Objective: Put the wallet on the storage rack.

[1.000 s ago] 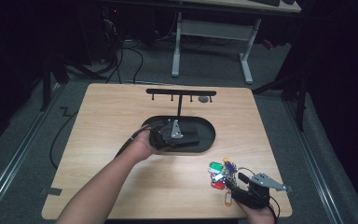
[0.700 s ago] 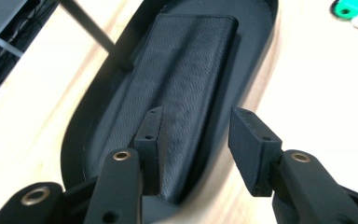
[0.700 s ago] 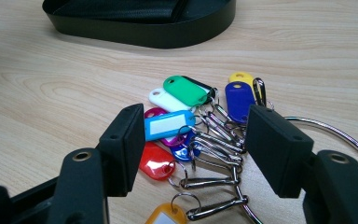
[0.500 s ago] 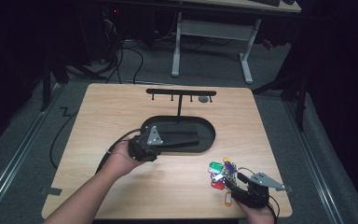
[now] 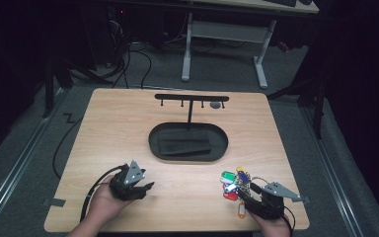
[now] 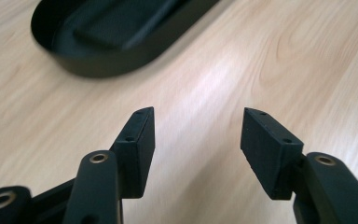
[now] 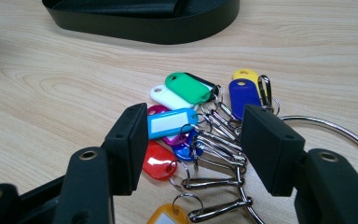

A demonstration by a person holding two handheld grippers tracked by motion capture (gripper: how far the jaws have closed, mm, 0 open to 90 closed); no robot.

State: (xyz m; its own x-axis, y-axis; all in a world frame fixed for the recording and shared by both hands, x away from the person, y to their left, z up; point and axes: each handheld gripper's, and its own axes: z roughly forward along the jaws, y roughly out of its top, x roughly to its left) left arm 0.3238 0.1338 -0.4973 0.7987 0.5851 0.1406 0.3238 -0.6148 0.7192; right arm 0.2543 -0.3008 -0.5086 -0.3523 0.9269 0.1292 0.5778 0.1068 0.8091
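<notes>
Both grippers low at the table's near edge, keys ahead of my right.

From above, my left gripper (image 5: 137, 185) sat unclenched near the left corner; its view showed bare table (image 6: 242, 60); my right gripper (image 7: 193, 140) gaped over the key tags (image 7: 179, 100), probably ready to pinch.

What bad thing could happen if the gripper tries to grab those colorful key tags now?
The right hand-held gripper is open over a tangled bunch of key tags on a big metal ring. It might pinch just one tag and leave the rest dangling, or the thin clips could slip out. The bunch also lies near the table's front edge, so a nudge might push it off.
</notes>
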